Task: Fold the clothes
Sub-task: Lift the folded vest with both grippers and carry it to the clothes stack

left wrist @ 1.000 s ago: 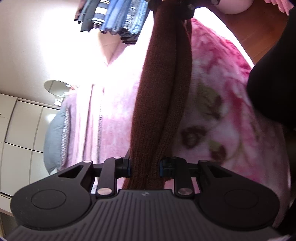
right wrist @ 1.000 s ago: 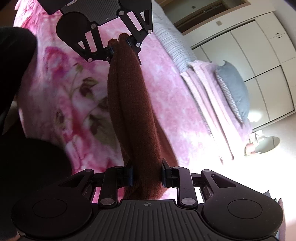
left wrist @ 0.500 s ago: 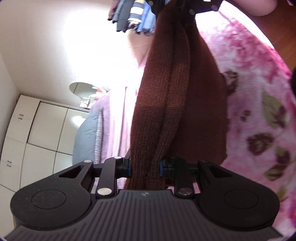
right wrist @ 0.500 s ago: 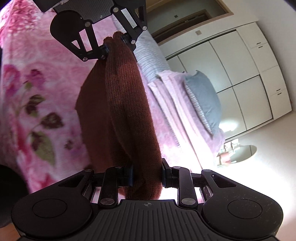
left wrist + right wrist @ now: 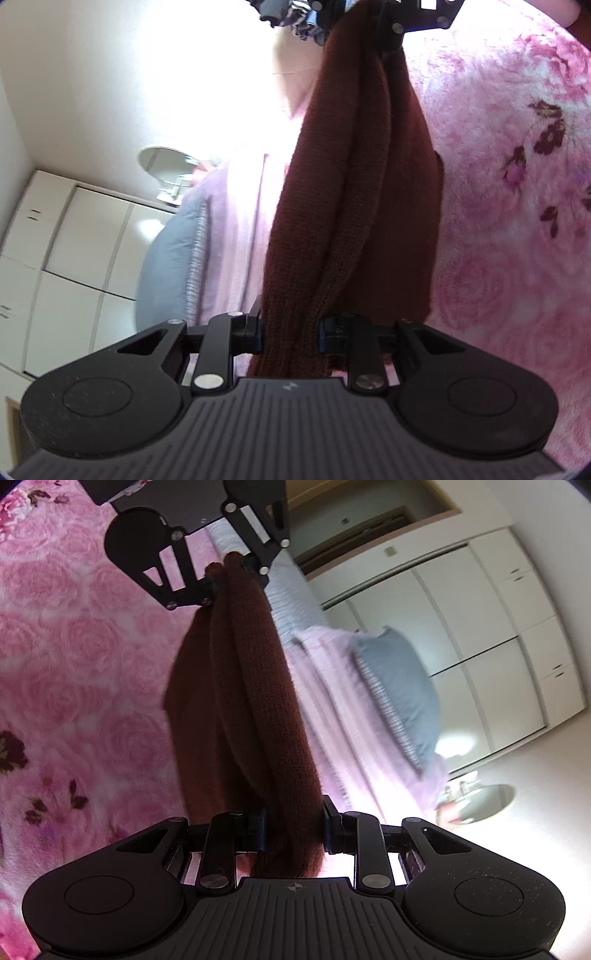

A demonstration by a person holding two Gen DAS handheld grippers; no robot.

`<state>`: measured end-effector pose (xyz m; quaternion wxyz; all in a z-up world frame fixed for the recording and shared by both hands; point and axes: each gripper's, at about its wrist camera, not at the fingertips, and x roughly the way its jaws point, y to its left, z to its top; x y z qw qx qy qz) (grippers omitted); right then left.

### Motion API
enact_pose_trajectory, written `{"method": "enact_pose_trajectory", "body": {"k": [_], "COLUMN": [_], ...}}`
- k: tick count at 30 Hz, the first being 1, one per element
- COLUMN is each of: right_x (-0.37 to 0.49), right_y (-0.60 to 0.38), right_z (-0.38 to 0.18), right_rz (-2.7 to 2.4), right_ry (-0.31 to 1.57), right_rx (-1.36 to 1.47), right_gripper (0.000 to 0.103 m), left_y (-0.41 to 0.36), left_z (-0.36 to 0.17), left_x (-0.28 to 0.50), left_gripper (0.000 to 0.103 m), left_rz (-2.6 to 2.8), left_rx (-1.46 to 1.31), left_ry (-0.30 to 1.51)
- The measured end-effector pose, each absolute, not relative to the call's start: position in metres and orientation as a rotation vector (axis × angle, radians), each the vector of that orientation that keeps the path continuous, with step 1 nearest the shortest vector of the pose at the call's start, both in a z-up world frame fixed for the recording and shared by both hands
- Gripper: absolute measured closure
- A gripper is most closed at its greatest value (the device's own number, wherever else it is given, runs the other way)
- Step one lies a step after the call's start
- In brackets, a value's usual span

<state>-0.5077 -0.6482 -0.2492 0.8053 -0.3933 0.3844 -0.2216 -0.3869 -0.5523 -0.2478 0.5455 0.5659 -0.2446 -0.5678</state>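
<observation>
Bunched maroon knit garment [image 5: 354,206] stretched above bed.

Strong light is blowing out the white wall [image 5: 192,74] in the left view. Fisheye distortion is bending the cupboard doors [image 5: 491,657], and the grey pillow [image 5: 402,698] is smearing with motion blur.

sweater [image 5: 354,206] ends hidden between fingers [image 5: 255,332]

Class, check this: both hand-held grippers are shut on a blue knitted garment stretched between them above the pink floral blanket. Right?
Not quite: the garment is dark reddish-brown, not blue, as both wrist views show. The left hand-held gripper and right hand-held gripper are shut on it, above the blanket.
</observation>
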Motion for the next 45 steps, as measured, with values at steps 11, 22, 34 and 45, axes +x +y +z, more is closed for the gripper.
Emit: {"method": "enact_pose_trajectory", "body": {"k": [11,22,34,45], "right_x": [-0.597,-0.723,-0.814,-0.915], "right_y": [-0.644,-0.659,-0.734,-0.945], "right_z": [-0.096,0.056,0.168,0.22], "right_rz": [-0.436,-0.731,-1.05,-1.033], "right_ry": [1.043,1.093,1.106,1.041], "right_rx": [-0.534,-0.455,-0.486,-0.611], "right_gripper": [0.077,0.077,0.077,0.077], "left_y": [-0.566,-0.664,-0.801,-0.992], "left_z": [-0.088,0.048,0.139,0.174], "left_x": [-0.49,-0.6,-0.697,-0.797], "left_gripper": [0.081,0.081,0.08,0.08], "left_rz": [-1.665,-1.912,-1.997,-1.807], "left_rx": [1.464,1.294,1.072,1.004], "left_ry": [-0.473,-0.781,-1.079,-1.058]}}
